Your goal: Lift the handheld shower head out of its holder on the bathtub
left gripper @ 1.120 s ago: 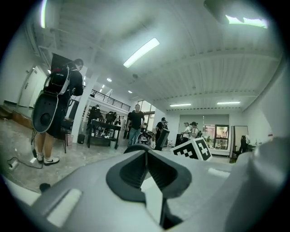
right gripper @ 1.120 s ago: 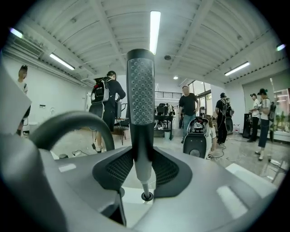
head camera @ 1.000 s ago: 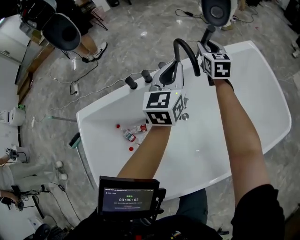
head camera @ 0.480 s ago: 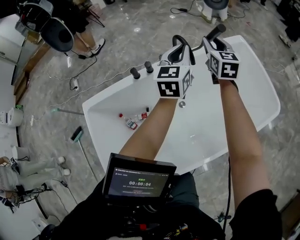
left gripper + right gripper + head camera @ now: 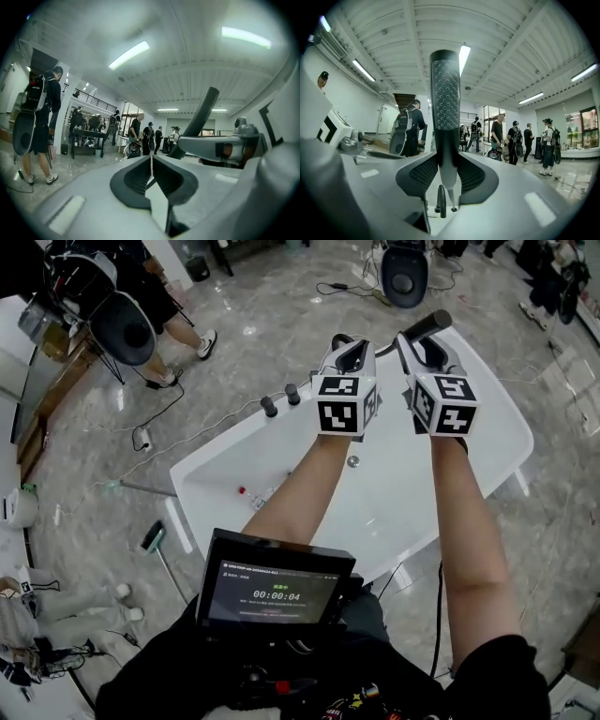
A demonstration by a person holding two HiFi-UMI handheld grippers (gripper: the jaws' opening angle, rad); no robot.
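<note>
The handheld shower head (image 5: 427,326) is a black wand with a dotted spray face (image 5: 446,93). My right gripper (image 5: 419,345) is shut on its handle and holds it upright above the far rim of the white bathtub (image 5: 487,442). In the right gripper view the handle runs down between the pads (image 5: 469,174). My left gripper (image 5: 349,348) hangs just left of it, shut with nothing between its fingers (image 5: 136,176). From the left gripper view the shower head (image 5: 199,117) rises out of the right gripper's body. The holder itself is hidden behind the grippers.
Two black tap knobs (image 5: 270,407) stand on the tub's far rim, and a black spout (image 5: 339,339) curves behind the left gripper. Small bottles (image 5: 255,493) lie in the tub near a drain (image 5: 352,461). A monitor (image 5: 277,592) sits at my chest. People stand around, with cables on the floor.
Both grippers have risen and moved toward the tub's far rim. The shower head has come up with the right gripper. The tub looks smaller and lower in the head view.
</note>
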